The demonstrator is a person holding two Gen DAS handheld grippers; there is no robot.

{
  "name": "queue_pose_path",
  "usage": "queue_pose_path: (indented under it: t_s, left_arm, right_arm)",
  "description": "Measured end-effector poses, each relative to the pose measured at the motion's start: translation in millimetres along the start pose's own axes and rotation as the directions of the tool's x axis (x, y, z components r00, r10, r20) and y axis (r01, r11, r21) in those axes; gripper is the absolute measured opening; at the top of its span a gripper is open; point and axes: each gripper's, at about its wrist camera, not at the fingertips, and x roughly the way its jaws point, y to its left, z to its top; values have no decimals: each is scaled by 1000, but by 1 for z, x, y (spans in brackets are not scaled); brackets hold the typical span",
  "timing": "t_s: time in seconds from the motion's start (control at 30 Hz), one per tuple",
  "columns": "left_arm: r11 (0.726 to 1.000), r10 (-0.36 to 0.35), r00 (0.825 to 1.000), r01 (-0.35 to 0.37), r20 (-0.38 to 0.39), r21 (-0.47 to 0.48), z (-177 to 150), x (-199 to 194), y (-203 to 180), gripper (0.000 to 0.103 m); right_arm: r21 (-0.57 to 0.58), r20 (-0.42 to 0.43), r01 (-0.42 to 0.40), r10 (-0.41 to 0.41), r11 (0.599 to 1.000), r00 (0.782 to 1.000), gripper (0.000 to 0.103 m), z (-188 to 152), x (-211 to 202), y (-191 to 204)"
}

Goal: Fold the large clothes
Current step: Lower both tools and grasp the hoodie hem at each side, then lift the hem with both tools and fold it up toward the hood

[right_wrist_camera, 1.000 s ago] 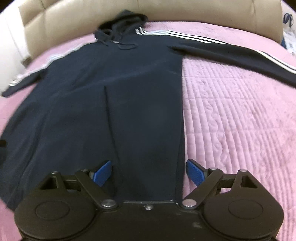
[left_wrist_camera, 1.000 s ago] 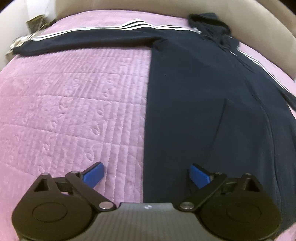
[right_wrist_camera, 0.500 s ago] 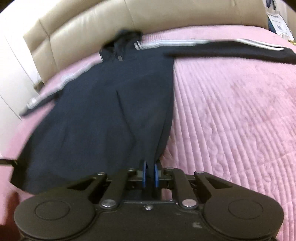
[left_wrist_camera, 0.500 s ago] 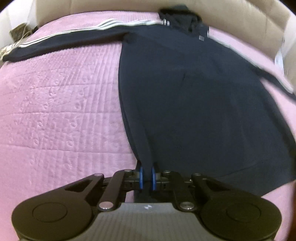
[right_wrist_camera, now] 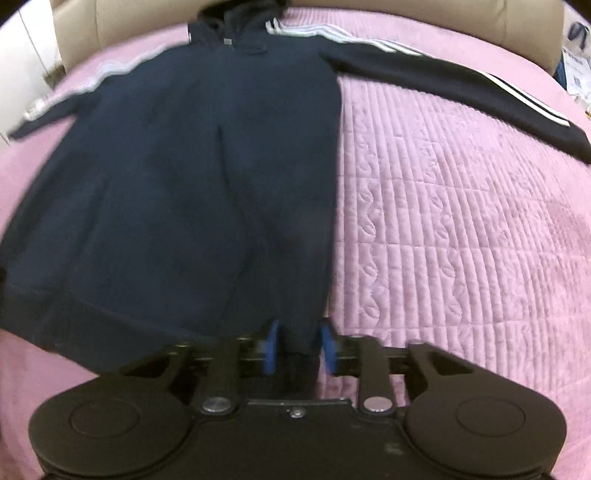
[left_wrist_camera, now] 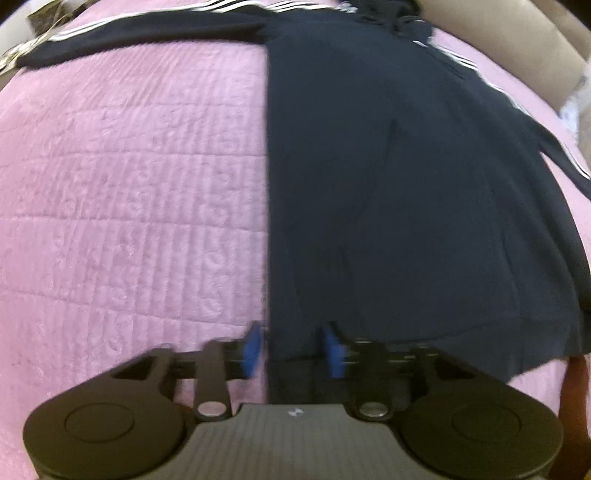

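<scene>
While the navy hoodie (right_wrist_camera: 207,177) lies spread flat on the pink quilted bedspread (right_wrist_camera: 461,229), both grippers hang over its bottom hem, one at each lower corner. The hood points toward the beige padded headboard (right_wrist_camera: 140,22), and the two sleeves stretch out to either side, each with white stripes running along it. In the left wrist view the left gripper (left_wrist_camera: 291,350) has its blue pads partly apart, the jaws having just been opening; the garment's side edge and hem corner sit between them, but the pads do not press on the cloth. In the right wrist view the right gripper (right_wrist_camera: 297,345) shows the same: its jaws have just been opening to a middling gap, with the opposite hem corner lying between the pads and not clamped. A long crease runs down the front of the body from chest to hem. Both views are slightly blurred, so fine detail at the hem is hard to read
</scene>
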Motion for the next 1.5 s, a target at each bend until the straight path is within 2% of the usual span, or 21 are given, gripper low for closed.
queue_pose_path:
  t_s: [0.03, 0.07, 0.13, 0.3, 0.43, 0.53, 0.6, 0.67, 0.8, 0.97, 1.03, 1.07, 1.1, 1.13, 1.17, 1.2, 1.23, 1.27, 1.3, 1.33, 1.5]
  left_arm:
    - [1000, -15, 1000, 15, 10, -17, 4, -5, 4, 72]
    - [999, -33, 999, 34, 34, -28, 8, -11, 8, 79]
    - [998, -38, 993, 44, 116, -52, 21, -28, 18, 94]
    - [988, 78, 971, -45, 224, -148, 82, -42, 60, 96]
    - [960, 174, 939, -94, 298, -264, 137, -35, 111, 96]
    - [932, 220, 922, -102, 320, -347, 171, -29, 154, 96]
    - [909, 226, 917, -77, 329, -408, 199, -23, 189, 95]
    - [885, 231, 911, -51, 342, -463, 220, -15, 217, 95]
    - [827, 294, 894, -60, 339, -560, 250, 3, 278, 95]
    - [764, 338, 882, -53, 328, -643, 284, 25, 356, 95]
    - [717, 364, 885, -66, 291, -694, 302, 39, 388, 97]
    - [691, 367, 892, -72, 263, -719, 309, 45, 401, 98]
    - [675, 370, 895, -75, 249, -734, 316, 52, 413, 103]
    - [672, 384, 886, -75, 261, -737, 321, 53, 419, 103]
    - [683, 418, 862, -91, 286, -725, 325, 52, 421, 102]
    - [713, 423, 848, -94, 319, -695, 329, 52, 422, 74]
    - [745, 434, 833, -117, 343, -657, 332, 51, 422, 20]
    - [794, 414, 831, -131, 371, -594, 335, 51, 421, 19]
    - [815, 412, 819, -136, 399, -563, 332, 47, 418, 17]
    - [830, 416, 796, -135, 440, -541, 325, 38, 414, 17]
    - [823, 438, 735, -97, 518, -559, 283, -5, 402, 17]
  right_arm:
    - [-22, 13, 13, -13, 1000, 1000, 82, 4, -6, 5]
    - [-44, 58, 20, -17, 999, 998, 86, 11, -15, 9]
    - [-77, 152, 9, 2, 997, 988, 85, 33, -30, 18]
    - [-134, 280, -123, 157, 983, 947, 86, 113, -32, 66]
    - [-220, 315, -235, 297, 947, 902, 87, 167, -10, 123]
    - [-296, 298, -271, 358, 916, 885, 87, 202, 16, 169]
    - [-355, 258, -276, 378, 893, 889, 87, 224, 31, 191]
    - [-410, 210, -264, 372, 873, 904, 87, 244, 41, 217]
    - [-429, 146, -271, 363, 861, 920, 87, 268, 46, 243]
    - [-312, 86, -277, 318, 908, 944, 87, 312, 69, 268]
    - [-242, 89, -272, 300, 931, 950, 87, 322, 76, 272]
    - [-206, 92, -266, 289, 942, 953, 87, 327, 80, 275]
    - [-167, 96, -263, 281, 950, 955, 87, 334, 88, 280]
    - [-131, 100, -265, 278, 955, 955, 87, 339, 96, 285]
    - [-101, 104, -268, 278, 958, 955, 87, 346, 103, 291]
    - [-79, 106, -267, 275, 960, 956, 87, 354, 109, 297]
    - [-69, 108, -261, 268, 963, 957, 87, 361, 117, 305]
    - [-65, 104, -250, 256, 966, 961, 87, 367, 126, 315]
    - [-58, 89, -234, 239, 970, 967, 87, 374, 135, 325]
    - [-55, 72, -225, 228, 973, 971, 87, 379, 144, 332]
    - [-138, 13, -188, 191, 972, 981, 87, 382, 186, 370]
